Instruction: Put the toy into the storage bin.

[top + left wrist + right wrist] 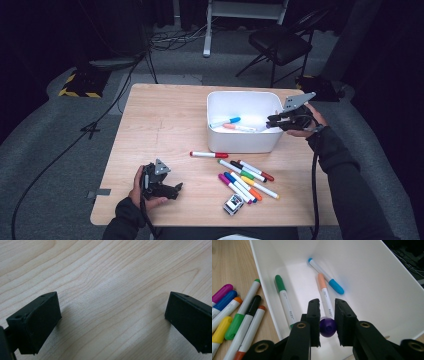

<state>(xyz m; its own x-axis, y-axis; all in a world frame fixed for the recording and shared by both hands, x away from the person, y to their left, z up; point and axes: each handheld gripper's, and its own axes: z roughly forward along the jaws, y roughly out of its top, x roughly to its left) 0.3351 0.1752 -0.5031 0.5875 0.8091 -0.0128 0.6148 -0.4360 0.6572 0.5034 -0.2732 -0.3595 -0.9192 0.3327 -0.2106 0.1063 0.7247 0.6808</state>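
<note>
My right gripper [270,121] hovers over the right end of a white bin [245,142], shut on a purple marker [327,327] whose rounded end shows between the jaws [327,302]. Inside the bin [374,285] lie a green-capped marker [284,300], a blue-capped marker [327,277] and a peach-capped marker [325,293]. Several more markers [245,180] lie in a loose row on the wooden table in front of the bin, and a red-capped one [208,154] lies apart at their left. My left gripper [177,189] rests near the table's front left, jaws wide open over bare wood [112,297].
A small black-and-white block [233,204] sits near the front edge, just before the marker row. The table [160,120] stands on grey carpet. A black folding chair [280,42] and cables are behind it.
</note>
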